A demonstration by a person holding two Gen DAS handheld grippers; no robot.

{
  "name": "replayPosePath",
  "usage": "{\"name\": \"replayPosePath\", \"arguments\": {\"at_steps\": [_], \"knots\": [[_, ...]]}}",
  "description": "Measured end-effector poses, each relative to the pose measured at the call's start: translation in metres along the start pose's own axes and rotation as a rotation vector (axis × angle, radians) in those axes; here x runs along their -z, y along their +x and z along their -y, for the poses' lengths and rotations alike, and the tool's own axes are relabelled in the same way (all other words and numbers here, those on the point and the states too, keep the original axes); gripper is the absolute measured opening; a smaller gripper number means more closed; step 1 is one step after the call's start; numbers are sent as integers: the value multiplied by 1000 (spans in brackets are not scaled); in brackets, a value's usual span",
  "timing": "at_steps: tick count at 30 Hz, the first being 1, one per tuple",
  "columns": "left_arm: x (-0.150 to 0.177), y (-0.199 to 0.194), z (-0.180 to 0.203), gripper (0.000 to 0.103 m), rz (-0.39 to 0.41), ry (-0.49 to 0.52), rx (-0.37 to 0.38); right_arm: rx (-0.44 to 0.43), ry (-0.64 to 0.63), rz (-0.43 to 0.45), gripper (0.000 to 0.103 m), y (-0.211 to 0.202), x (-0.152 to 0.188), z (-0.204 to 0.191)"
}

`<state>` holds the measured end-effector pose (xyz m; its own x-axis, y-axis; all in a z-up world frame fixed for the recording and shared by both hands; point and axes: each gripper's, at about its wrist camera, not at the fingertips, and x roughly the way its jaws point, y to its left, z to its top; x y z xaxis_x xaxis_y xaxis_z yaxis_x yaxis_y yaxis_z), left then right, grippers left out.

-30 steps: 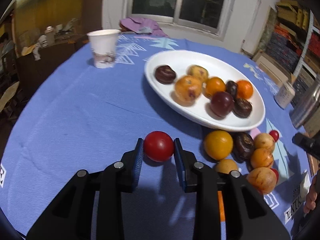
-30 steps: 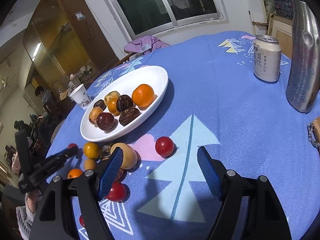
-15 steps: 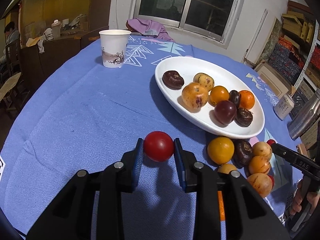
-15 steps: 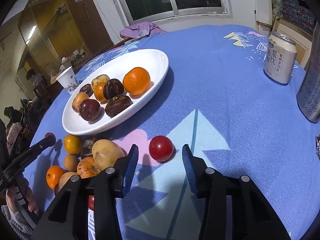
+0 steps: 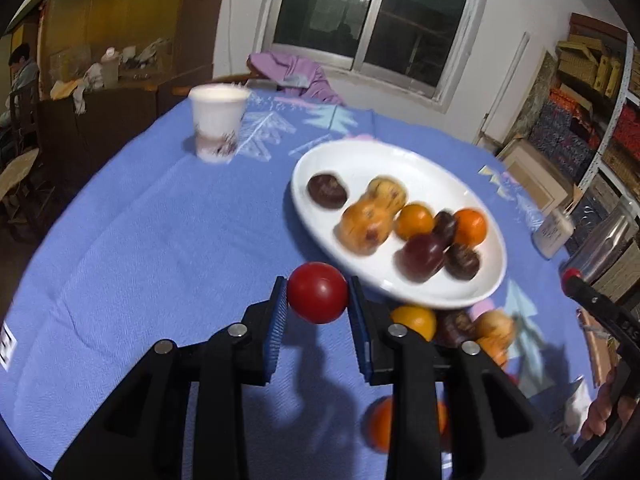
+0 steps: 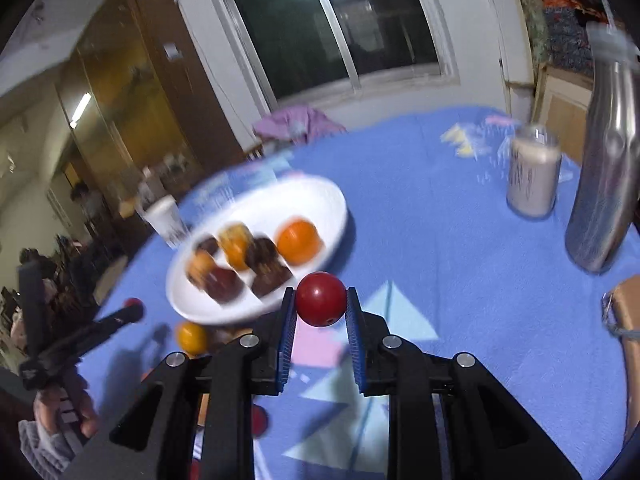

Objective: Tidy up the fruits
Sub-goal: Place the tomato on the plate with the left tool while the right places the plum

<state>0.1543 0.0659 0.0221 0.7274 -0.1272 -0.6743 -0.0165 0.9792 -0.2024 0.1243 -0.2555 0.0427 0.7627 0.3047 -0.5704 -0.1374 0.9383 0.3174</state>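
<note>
Fingers [image 5: 280,312] of the left gripper [image 5: 318,312] pinch a smooth, glossy red tomato [image 5: 317,292], held clear above the blue surface [image 5: 140,260] with its shadow below. Fingers [image 6: 289,320] of the right gripper [image 6: 320,320] likewise pinch a second red tomato [image 6: 321,298], round, with a small dark dimple on its lower side. In the left wrist view the white plate [image 5: 360,160] lies at 1 o'clock from the held tomato, carrying blurred orange, yellow-speckled and dark purple fruits [image 5: 416,252]. Loose fruits [image 5: 414,320] lie on the surface just beside the plate's near rim, at 3 o'clock from the tomato. A paper cup [image 5: 217,122] stands at 11 o'clock.
</note>
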Motion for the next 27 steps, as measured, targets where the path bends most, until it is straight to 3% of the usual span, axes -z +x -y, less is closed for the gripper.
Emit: {"name": "replayPosePath", "arguments": {"at_steps": [3,7,14,20,21,22,24,27], "knots": [[-30,-13,28,29,50,53,-2,-37,-43,31,25,-7,-28,-24],[-56,1,60,30,87,114,-19,-50,-78,-23,25,32,-46,-48],[-63,70,37,29,3,24,-17,-29,-145,-134,25,113,-36,-74],[-58,89,26,30,-30,13,-23,-36,-204,-157,27,119,-29,-87],[-57,89,27,32,-23,14,-34,-31,-203,-156,31,119,-28,-86],[-57,90,27,43,-24,17,-43,-27,-201,-147,43,117,-29,-85],[-56,88,26,62,-16,12,-49,-18,-201,-121,47,112,-32,-83],[-57,79,27,64,13,18,-61,-32,-197,-94,47,98,-38,-79]]}}
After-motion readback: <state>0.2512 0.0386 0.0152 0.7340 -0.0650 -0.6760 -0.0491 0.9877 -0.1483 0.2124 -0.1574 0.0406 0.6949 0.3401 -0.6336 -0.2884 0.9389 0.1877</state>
